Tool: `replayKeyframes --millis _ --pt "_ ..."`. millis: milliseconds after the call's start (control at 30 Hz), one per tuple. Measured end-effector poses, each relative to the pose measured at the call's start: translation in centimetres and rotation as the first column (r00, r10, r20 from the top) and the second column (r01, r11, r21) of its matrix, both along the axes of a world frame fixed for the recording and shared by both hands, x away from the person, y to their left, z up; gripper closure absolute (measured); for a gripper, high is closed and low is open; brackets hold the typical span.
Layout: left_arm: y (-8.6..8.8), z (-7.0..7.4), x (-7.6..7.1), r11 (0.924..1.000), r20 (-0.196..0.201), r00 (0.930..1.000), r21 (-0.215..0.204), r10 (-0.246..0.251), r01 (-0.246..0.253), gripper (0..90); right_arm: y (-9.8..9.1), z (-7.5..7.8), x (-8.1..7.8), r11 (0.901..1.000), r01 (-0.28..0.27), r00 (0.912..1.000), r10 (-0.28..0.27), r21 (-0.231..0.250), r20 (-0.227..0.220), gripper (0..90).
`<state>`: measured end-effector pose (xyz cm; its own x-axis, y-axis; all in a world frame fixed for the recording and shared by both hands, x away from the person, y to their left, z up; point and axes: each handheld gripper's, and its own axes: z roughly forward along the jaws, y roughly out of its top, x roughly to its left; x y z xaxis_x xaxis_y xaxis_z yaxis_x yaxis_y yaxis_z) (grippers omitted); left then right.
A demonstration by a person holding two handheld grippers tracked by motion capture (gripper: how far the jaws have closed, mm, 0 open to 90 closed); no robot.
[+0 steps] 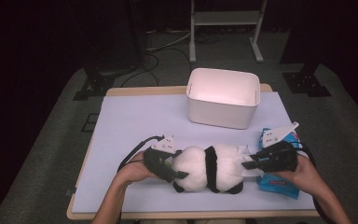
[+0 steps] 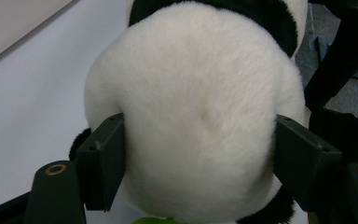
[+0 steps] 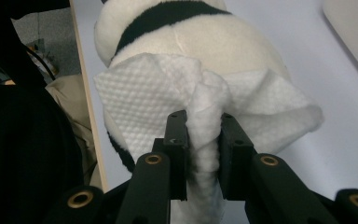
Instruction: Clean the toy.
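Toy panda (image 1: pixel 209 168) lies lengthwise between the grippers: left gripper (image 1: pixel 173 173) clamps its head end, right gripper (image 1: pixel 249 164) pinches a white wipe (image 3: pixel 200 100) against its back end.

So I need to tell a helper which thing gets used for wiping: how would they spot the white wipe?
Start at the lavender table mat and find the panda plush lying near its front edge. The white wipe is bunched in the right tongs against the panda's right end, thin and quilted, not furry.
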<state>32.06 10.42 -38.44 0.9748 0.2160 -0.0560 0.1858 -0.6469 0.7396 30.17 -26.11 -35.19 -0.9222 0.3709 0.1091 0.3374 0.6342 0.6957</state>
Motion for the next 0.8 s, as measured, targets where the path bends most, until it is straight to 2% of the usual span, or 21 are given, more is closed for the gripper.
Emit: replayKeyframes --millis 133,233,333,533,667,800 --pt "-0.2 0.2 -0.2 0.9999 0.008 1.0 0.012 -0.001 0.001 25.0 1.2 0.9 0.2 0.9997 -0.024 0.9995 0.024 0.0 0.018 75.2" --pt "-0.3 0.3 -0.2 0.9999 0.011 0.9999 0.015 0.001 -0.001 25.0 2.7 1.5 0.6 0.9984 -0.053 0.9979 0.053 -0.022 0.036 75.3" --pt "-0.4 0.3 -0.3 0.9999 0.011 0.9999 0.014 0.003 -0.003 25.0 4.7 2.0 1.3 0.9943 -0.083 0.9952 0.087 -0.066 0.046 75.3" --pt "-0.5 0.4 -0.4 0.9998 0.014 0.9999 0.018 0.004 -0.004 25.0 8.7 1.7 2.5 0.9834 -0.136 0.9894 0.141 -0.12 0.034 75.5" --pt "-0.5 0.4 -0.4 0.9999 0.014 0.9999 0.016 0.003 -0.004 25.0 10.8 1.5 2.9 0.9779 -0.167 0.9848 0.172 -0.126 0.026 75.5" --pt "-0.4 0.3 -0.3 0.9999 0.012 0.9999 0.01 0.005 -0.005 25.0 11.5 1.5 2.6 0.9742 -0.184 0.9814 0.189 -0.131 0.032 75.4"
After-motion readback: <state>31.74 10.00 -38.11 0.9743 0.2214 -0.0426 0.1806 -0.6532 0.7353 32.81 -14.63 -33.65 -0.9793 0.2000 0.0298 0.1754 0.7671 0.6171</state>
